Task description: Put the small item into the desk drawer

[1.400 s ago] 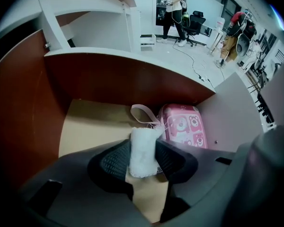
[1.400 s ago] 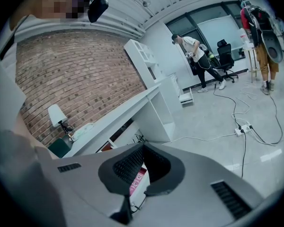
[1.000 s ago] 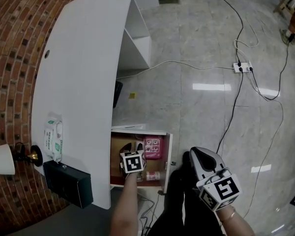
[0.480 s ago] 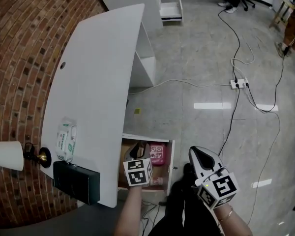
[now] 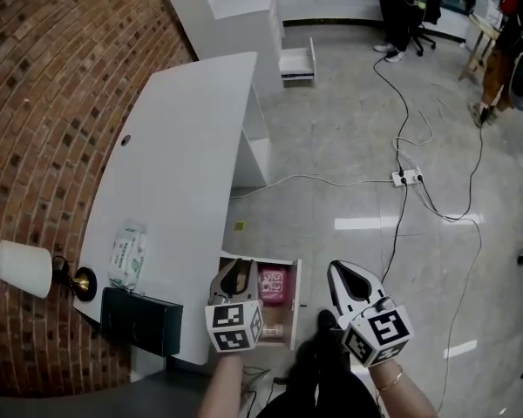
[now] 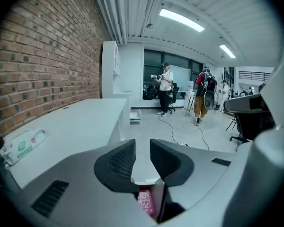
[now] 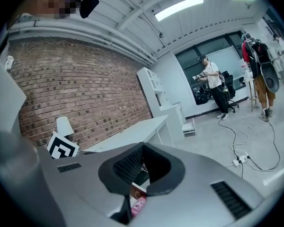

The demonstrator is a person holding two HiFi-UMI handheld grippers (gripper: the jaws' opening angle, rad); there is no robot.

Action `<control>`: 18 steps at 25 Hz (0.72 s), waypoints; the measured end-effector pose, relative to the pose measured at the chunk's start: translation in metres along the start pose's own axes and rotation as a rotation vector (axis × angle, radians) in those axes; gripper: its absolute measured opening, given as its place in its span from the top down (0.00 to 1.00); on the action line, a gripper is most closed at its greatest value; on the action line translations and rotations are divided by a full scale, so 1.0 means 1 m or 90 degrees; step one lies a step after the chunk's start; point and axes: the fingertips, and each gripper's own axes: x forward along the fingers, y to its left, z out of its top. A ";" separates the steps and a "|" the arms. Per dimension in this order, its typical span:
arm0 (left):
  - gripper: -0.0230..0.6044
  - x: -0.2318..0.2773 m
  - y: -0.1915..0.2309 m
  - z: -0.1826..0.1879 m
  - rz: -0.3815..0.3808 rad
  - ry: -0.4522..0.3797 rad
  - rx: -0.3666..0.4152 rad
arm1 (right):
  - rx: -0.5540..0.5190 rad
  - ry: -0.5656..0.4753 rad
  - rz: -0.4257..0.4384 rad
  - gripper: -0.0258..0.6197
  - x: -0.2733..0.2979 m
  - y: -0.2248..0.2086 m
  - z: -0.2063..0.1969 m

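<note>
Your left gripper [image 5: 237, 268] hovers over the open desk drawer [image 5: 296, 287], its jaws closing with nothing between them. Inside the drawer lie a pink patterned pack [image 5: 272, 284] and, nearer you, the small item [image 5: 273, 329]. Your right gripper [image 5: 340, 273] hangs just beside the drawer, jaws together and empty.

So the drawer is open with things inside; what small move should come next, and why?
Probably push the drawer shut with the left gripper. Its jaws are closing on nothing, it hangs above the open drawer, and the small item lies inside.
</note>
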 end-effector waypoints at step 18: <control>0.89 -0.154 -0.026 0.080 -0.028 -0.176 -0.009 | -0.063 -0.082 0.019 0.95 -0.080 0.076 0.060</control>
